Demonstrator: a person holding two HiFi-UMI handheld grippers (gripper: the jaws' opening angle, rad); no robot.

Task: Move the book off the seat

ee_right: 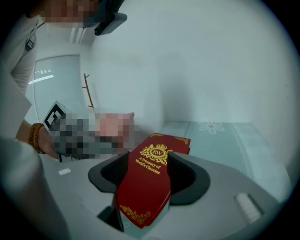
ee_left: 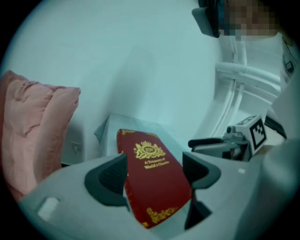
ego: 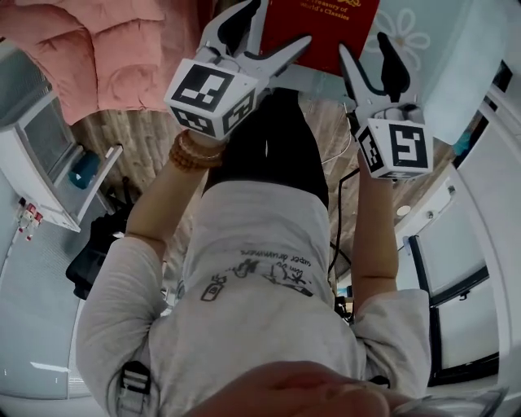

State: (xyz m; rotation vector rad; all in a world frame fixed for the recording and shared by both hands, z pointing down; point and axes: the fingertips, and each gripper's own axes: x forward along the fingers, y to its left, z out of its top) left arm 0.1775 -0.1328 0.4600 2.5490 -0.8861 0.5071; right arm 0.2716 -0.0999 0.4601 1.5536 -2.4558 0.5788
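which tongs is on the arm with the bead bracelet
The left tongs: a brown bead bracelet circles the wrist behind it, while the wrist behind the right tongs is bare.

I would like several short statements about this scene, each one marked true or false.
1. The book is red with gold print. True.
2. The book lies open. False: it is closed, with its front cover showing.
3. The book is between the fingers of both the left gripper and the right gripper. True.
4. The cushion is blue. False: it is pink.
5. The bead bracelet is on the right wrist. False: it is on the left wrist.
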